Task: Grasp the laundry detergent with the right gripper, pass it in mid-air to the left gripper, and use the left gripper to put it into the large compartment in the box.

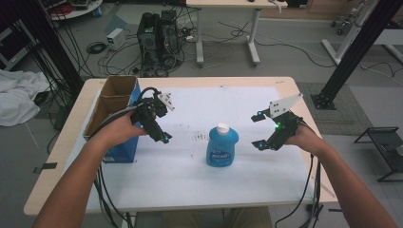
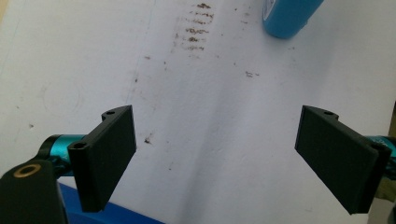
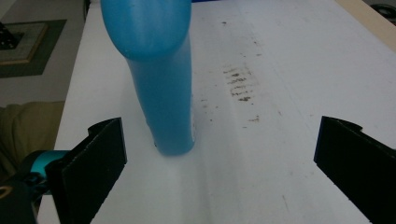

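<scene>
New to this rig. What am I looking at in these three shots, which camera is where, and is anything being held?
No robot arm here: a person stands at a table and holds a hand-held two-jaw gripper in each hand. The high view looks down from above the person; the left gripper is at the left, the right gripper at the right. The other two pictures come from cameras riding on each gripper, looking along its black jaws. On the white sheet stands a blue bottle with a white cap, upright between the grippers. An open cardboard box sits at the table's left edge. Both grippers have their jaws wide apart and hold nothing; the right one faces the bottle.
</scene>
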`<state>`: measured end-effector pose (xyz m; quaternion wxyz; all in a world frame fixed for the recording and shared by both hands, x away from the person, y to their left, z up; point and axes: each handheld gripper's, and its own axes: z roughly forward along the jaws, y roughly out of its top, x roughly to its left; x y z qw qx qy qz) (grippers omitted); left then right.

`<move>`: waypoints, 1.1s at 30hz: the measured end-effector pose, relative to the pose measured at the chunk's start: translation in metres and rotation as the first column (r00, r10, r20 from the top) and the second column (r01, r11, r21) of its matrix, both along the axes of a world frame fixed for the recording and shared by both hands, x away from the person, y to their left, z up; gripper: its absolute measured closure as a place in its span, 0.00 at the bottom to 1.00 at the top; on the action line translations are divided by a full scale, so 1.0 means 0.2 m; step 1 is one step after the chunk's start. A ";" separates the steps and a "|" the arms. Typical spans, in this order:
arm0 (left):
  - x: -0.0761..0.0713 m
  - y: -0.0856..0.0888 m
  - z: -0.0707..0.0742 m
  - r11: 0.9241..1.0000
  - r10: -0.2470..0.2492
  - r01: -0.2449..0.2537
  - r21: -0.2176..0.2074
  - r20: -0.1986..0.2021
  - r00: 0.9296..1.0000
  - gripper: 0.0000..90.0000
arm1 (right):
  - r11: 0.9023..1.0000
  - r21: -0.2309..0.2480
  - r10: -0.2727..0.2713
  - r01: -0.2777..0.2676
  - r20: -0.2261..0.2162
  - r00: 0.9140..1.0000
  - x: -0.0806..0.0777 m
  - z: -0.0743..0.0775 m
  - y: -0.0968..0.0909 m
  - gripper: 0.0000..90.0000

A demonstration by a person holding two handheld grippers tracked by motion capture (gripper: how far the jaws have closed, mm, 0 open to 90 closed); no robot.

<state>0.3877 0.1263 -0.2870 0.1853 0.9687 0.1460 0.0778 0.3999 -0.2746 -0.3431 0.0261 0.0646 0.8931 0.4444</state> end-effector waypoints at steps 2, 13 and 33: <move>0.00 0.00 0.00 1.000 -0.005 0.005 0.008 0.002 1.000 0.14 | 1.000 0.005 0.011 -0.011 0.001 1.000 -0.01 0.00 0.01 0.02; 0.00 0.00 -0.01 1.000 0.000 -0.001 -0.009 -0.006 1.000 0.14 | 0.999 -0.006 0.044 -0.044 -0.026 0.999 -0.03 -0.02 0.09 0.01; 0.01 0.00 -0.01 1.000 -0.012 0.012 -0.002 -0.011 1.000 0.14 | 0.995 -0.008 0.103 -0.104 -0.056 0.993 -0.04 -0.04 0.23 0.02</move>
